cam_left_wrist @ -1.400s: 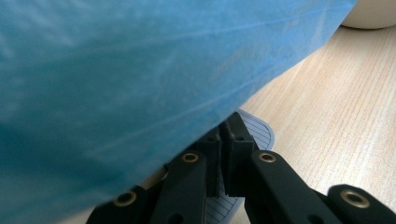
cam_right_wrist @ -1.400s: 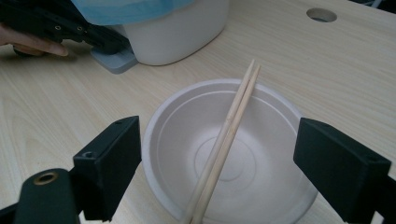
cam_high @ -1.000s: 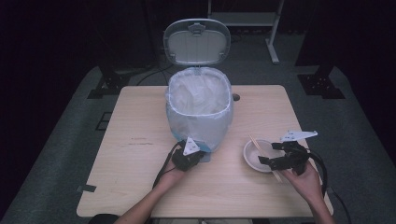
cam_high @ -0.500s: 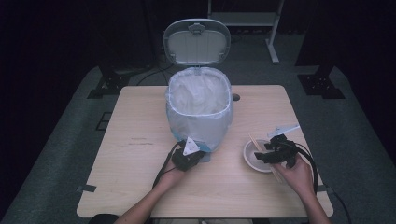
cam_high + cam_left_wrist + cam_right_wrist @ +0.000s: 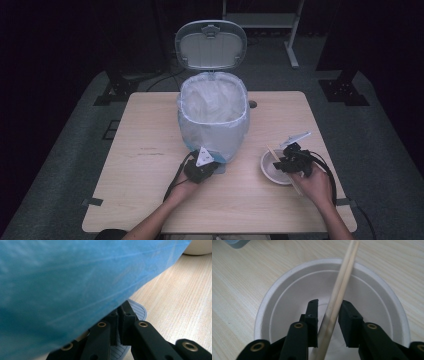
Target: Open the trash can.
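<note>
You have one bin point(image 5: 214, 122) with one lid point(image 5: 210, 45) and one pedal point(image 5: 137, 312), one bowl point(image 5: 284, 300), two chopsticks point(image 5: 342, 282), one table point(image 5: 140, 165), and two grippers: left point(image 5: 119, 322), right point(image 5: 328, 315).

Left gripper point(image 5: 200, 169) low, jaws pressed together; right gripper point(image 5: 327, 315) angled downward, jaws just closing, a narrow gap remaining.

We see a bin point(image 5: 214, 120) at the middle of the table point(image 5: 135, 170), its lid point(image 5: 210, 45) raised behind it. To its right sits a bowl point(image 5: 270, 170), with chopsticks point(image 5: 339, 290) lying across it. The pedal point(image 5: 137, 311) is at the bin's near foot.
</note>
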A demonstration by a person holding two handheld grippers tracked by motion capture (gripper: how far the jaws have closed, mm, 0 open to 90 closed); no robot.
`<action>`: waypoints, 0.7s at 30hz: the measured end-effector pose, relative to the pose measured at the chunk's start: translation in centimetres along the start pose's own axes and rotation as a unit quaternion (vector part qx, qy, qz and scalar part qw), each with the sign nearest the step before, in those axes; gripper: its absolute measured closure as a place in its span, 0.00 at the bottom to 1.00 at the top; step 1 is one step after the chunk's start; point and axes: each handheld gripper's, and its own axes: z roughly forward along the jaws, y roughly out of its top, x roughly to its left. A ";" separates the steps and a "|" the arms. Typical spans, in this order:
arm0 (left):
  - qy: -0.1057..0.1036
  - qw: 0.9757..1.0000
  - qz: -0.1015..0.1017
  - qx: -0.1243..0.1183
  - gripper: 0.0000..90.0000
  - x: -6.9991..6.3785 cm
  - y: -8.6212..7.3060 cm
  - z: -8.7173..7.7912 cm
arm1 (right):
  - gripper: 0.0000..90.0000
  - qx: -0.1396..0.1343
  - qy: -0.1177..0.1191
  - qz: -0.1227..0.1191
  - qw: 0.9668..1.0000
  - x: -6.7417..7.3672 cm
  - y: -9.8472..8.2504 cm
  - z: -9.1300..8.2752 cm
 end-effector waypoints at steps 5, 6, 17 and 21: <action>0.000 1.000 0.000 0.000 0.97 0.0 0.0 0.0 | 0.87 -0.003 0.015 0.002 1.000 -0.3 0.0 0.0; 0.000 1.000 0.000 0.000 0.97 0.0 0.0 0.0 | 0.87 -0.004 0.017 0.001 1.000 -0.4 0.0 0.0; 0.000 1.000 0.002 0.001 0.97 0.0 0.0 0.0 | 0.87 -0.027 0.026 -0.008 0.999 -0.7 0.8 -2.1; 0.000 1.000 0.002 0.000 0.97 0.0 0.0 0.0 | 0.87 -0.038 0.029 -0.013 0.999 -0.6 1.2 -3.2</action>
